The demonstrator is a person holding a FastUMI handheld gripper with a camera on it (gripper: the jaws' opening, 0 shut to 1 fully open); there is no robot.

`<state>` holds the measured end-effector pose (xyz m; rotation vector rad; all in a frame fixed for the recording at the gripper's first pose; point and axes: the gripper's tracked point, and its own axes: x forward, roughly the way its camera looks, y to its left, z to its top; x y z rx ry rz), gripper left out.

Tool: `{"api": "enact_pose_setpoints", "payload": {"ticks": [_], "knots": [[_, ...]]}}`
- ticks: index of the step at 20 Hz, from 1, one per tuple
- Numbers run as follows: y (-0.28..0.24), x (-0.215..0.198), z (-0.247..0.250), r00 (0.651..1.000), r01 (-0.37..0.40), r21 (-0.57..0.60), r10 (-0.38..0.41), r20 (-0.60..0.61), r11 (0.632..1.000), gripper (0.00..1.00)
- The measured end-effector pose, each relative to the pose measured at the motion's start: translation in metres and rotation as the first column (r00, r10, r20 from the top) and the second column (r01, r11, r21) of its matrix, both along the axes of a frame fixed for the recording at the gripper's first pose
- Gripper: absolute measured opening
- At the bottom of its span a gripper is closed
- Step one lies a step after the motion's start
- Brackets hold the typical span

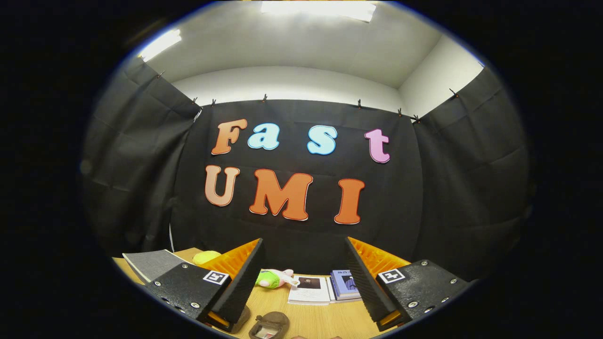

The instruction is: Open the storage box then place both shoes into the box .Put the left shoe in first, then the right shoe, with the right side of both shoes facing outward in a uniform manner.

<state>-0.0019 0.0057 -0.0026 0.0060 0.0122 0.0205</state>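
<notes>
Tool [304,278] held level and raised above the surface [311,320], pointing straight toward the booth's back wall; fingers [242,278] spread wide apart, gripping nothing, open air and wall between them; tips reaching up past the far edge of the surface.

One brown shoe [269,325] lying on the wooden surface low between the fingers, nearer than their tips, opening facing upward; a second brown shape [242,319] just beside the left finger, partly hidden behind it, too covered to tell for sure whether the other shoe.

Beyond the shoe, toward the wall: a small plush toy [274,278] in pink and green lying on its side between the fingers, close to the left one; an open booklet [309,289] flat on the surface just right of the toy; a short stack of blue books [345,285] touching the booklet's right side, just beside the right finger.

Left of the left finger: a grey lid-like panel [151,263], tilted, standing at the near left corner of the surface; a yellow-green soft thing [206,256] just behind it, partly hidden by the finger.

Black cloth walls all round; pale ceiling with bright light strips above.
</notes>
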Motion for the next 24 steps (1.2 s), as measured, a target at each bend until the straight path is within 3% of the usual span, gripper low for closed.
{"api": "enact_pose_setpoints", "payload": {"ticks": [8, 11, 16, 20, 24], "knots": [[0.037, 0.005, -0.016, 0.992, -0.108, 0.104, 0.114, -0.055, 0.989, 0.99], [0.071, 0.006, -0.029, 0.968, -0.212, 0.162, 0.23, -0.098, 0.964, 0.99], [0.113, 0.011, -0.058, 0.922, -0.303, 0.235, 0.347, -0.172, 0.923, 0.99], [0.158, 0.015, -0.092, 0.849, -0.373, 0.357, 0.471, -0.242, 0.856, 0.99], [0.205, 0.012, -0.132, 0.714, -0.396, 0.537, 0.618, -0.33, 0.745, 0.98]]}}
